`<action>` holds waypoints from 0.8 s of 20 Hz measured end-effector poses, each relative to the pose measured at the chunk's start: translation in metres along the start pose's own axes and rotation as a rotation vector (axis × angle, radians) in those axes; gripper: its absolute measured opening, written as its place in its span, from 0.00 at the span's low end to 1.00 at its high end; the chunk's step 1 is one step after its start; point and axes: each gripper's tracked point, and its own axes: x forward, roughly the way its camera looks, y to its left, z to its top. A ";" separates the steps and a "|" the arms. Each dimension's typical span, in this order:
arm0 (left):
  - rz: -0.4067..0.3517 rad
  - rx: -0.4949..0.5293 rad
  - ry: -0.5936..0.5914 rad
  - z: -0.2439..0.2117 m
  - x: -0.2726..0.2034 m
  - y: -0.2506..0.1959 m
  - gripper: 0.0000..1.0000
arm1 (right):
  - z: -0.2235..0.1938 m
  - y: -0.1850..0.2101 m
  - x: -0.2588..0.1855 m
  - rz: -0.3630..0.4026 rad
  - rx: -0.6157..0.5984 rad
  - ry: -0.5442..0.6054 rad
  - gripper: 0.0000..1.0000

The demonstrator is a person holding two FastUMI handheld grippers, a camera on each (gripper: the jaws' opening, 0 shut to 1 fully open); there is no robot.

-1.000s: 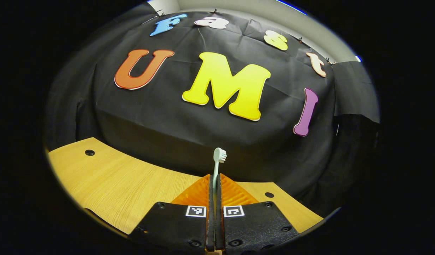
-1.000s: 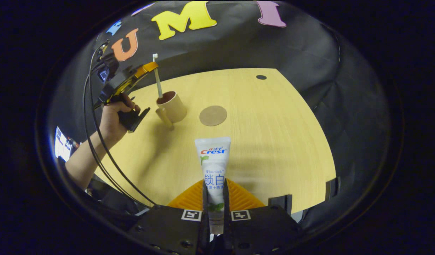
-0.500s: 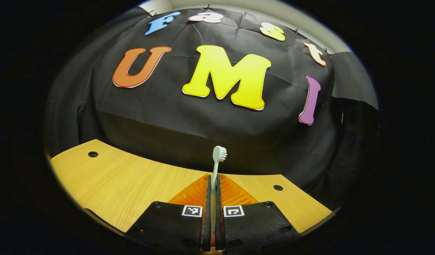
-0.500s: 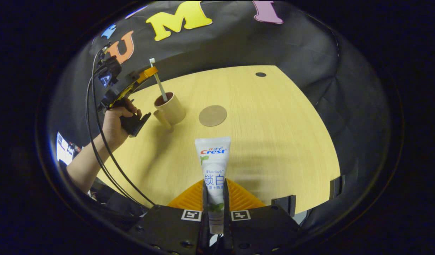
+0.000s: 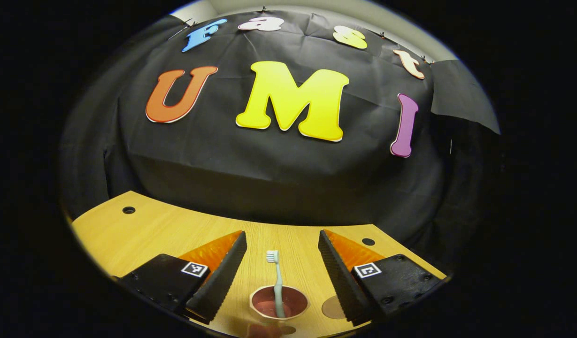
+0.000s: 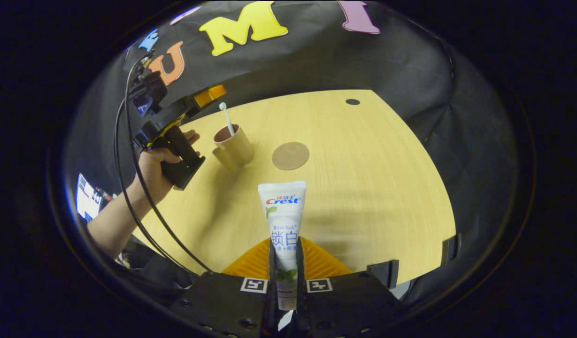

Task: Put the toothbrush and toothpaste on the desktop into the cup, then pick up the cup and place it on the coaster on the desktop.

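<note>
Wooden desktop [image 6: 363, 178], black cloth wall [image 5: 288, 164]

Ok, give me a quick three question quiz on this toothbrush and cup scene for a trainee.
1. True or false: the toothbrush stands in the cup, with the left gripper open above it.
2. What is the right gripper shut on?
A. the toothpaste
B. the coaster
C. the cup handle
3. Fill in: the cup stands ____ the coaster, not on it.

Key: 1 true. 2 A. 3 beside.
</note>
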 end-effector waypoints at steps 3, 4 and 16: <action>0.026 0.041 0.000 0.007 -0.010 0.006 0.98 | 0.006 0.003 -0.001 0.013 -0.008 -0.025 0.15; 0.034 0.046 -0.004 0.011 -0.017 0.008 0.98 | 0.008 0.003 0.000 0.015 -0.013 -0.031 0.15; 0.193 0.085 0.007 0.047 -0.133 0.063 1.00 | 0.104 0.081 0.040 0.144 -0.119 -0.182 0.15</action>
